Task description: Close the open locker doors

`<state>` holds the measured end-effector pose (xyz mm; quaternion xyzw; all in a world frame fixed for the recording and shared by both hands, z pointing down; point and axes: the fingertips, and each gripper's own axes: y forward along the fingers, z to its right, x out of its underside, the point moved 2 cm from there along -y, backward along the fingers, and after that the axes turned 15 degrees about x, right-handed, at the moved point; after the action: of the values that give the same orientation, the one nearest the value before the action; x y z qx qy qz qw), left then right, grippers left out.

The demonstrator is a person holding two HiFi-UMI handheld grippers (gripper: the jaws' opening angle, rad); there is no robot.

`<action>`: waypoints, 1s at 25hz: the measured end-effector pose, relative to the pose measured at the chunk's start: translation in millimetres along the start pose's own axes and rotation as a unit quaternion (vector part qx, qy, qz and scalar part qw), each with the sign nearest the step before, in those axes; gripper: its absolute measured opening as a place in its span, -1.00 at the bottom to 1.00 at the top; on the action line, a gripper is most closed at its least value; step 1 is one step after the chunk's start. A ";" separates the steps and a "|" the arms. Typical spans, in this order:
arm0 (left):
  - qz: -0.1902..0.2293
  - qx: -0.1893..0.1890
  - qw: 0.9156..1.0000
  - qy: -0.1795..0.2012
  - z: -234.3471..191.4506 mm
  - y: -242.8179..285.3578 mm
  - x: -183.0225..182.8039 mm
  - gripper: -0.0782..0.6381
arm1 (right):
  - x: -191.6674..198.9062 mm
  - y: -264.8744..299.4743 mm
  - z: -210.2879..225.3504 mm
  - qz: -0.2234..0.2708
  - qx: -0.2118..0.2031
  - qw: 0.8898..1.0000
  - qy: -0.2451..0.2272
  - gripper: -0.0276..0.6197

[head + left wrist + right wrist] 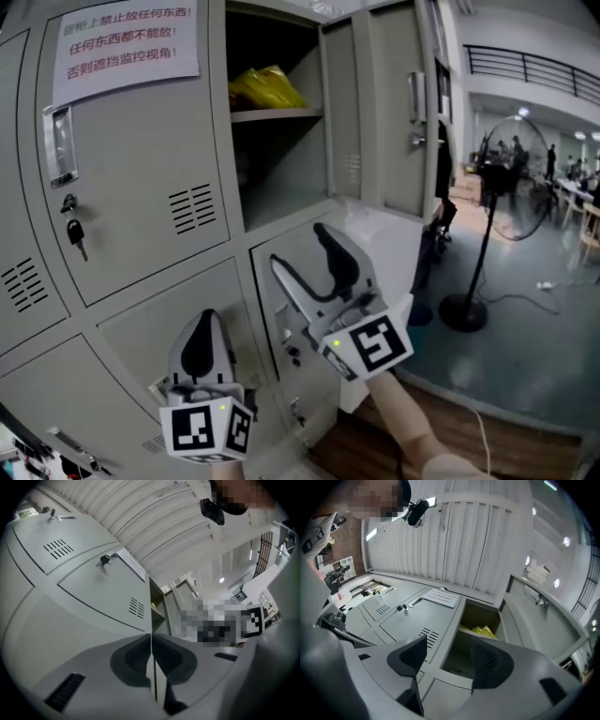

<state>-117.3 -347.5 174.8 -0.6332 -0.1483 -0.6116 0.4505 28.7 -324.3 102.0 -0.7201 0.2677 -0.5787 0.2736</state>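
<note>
Facing locker bank. Far L: shut door (pixel 141 169) w/ paper notice (pixel 127 42), key (pixel 75 234) hanging in it, so nothing to do there. Left tool (pixel 208 317) sits low in front of lower doors (pixel 141 328), jaws pressed together, nothing btwn them; prob just parked, not needed for a push. Middle: upper locker (pixel 281 178) stands open, yellow bag (pixel 265 86) on its shelf (pixel 277 114), far enough back that it shouldn't block closing. Right tool (pixel 298 246) is up just below that opening, jaws apart and empty. Looks lined up for the open door (pixel 398 112), swung out to the R, to shove it shut.
</note>
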 end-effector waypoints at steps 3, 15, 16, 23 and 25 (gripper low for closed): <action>0.009 0.030 0.999 -0.008 27.4 40.6 8.1 -0.76 | -9.6 -6.3 39.0 0.005 0.020 1.000 -0.006 -0.08; 0.007 0.147 0.989 0.007 143.2 147.5 37.8 -0.76 | -16.5 -65.7 206.4 0.021 0.153 0.984 -0.093 -0.08; 0.007 0.153 0.988 0.010 149.3 151.8 38.6 -0.76 | -16.2 -68.9 212.3 0.024 0.158 0.983 -0.093 -0.08; 0.000 0.149 0.988 0.032 160.2 165.7 46.5 -0.76 | -12.1 -67.2 226.1 0.035 0.147 0.987 -0.053 -0.08; 0.000 0.142 0.989 0.032 157.9 166.3 46.9 -0.76 | -5.7 -62.3 224.8 0.031 0.137 0.989 -0.048 -0.08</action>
<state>116.5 -337.2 177.0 -0.5427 -0.2191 -0.6048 0.5401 252.2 -257.4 101.3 -0.6944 0.1947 -0.5659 0.3995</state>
